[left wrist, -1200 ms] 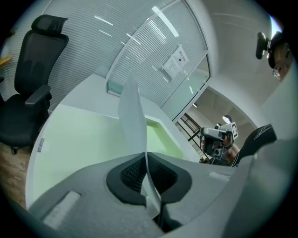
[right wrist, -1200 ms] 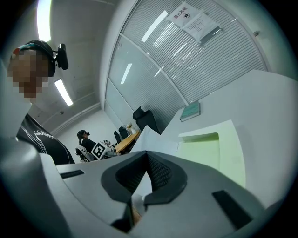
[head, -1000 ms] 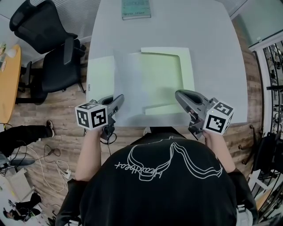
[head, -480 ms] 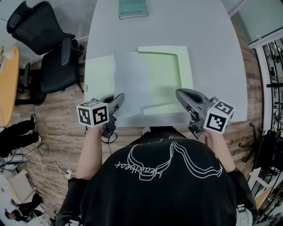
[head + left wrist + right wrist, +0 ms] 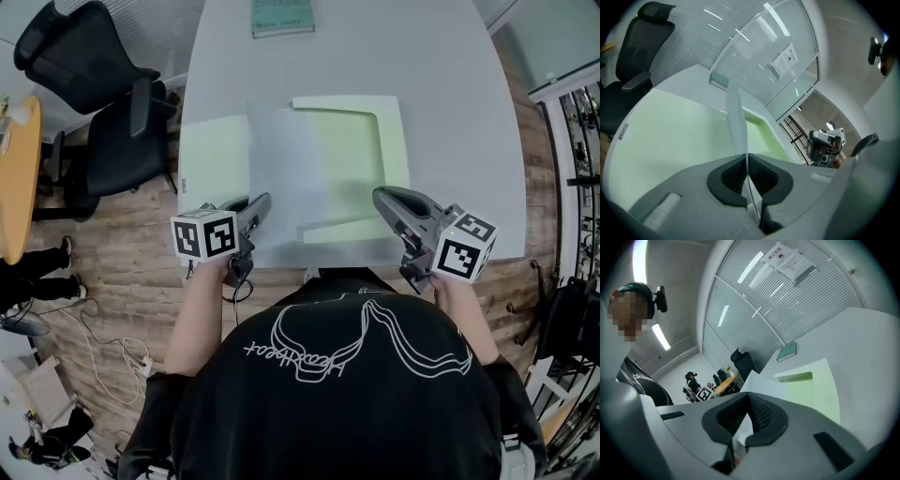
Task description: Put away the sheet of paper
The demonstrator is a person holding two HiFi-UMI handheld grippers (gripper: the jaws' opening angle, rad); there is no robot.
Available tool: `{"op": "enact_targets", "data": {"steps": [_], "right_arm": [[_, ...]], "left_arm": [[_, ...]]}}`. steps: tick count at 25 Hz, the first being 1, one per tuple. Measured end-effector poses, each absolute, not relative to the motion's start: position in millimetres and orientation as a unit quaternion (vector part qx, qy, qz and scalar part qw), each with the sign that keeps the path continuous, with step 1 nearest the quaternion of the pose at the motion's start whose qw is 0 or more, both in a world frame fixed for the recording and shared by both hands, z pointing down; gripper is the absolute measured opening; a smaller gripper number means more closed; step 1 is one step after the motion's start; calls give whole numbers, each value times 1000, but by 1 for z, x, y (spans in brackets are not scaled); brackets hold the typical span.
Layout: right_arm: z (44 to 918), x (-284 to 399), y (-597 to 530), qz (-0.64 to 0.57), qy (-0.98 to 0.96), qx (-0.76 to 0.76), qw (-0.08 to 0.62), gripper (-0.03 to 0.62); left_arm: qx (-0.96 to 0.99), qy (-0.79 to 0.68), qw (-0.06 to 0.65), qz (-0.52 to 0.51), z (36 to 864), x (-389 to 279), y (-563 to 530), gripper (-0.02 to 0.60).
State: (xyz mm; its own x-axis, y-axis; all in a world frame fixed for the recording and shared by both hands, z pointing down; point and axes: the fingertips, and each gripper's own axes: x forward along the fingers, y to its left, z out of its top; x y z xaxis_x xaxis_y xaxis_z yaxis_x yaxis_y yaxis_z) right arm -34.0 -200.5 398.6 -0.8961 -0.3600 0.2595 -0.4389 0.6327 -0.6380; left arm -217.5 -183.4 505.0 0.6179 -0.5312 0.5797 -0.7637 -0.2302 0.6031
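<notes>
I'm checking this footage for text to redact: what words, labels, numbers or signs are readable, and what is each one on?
Book cover: print too blurred to read.
Notice on the glass wall: too small to read.
Shirt back: cursive lettering, not legible from this angle.
Nothing here can be quoted with confidence.

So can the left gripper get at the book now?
Probably not: the left gripper is shut on the sheet at the near edge; the book lies at the far edge, past the folder.
</notes>
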Motion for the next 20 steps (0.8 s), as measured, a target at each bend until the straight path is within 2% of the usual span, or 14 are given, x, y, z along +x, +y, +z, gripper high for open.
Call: {"op": "enact_targets", "data": {"steps": [20], "right_arm": [[405, -30, -208, 379, -893, 237, 53, 9]], "left_arm": [[776, -382, 485, 127, 523, -186, -196, 11]]}}
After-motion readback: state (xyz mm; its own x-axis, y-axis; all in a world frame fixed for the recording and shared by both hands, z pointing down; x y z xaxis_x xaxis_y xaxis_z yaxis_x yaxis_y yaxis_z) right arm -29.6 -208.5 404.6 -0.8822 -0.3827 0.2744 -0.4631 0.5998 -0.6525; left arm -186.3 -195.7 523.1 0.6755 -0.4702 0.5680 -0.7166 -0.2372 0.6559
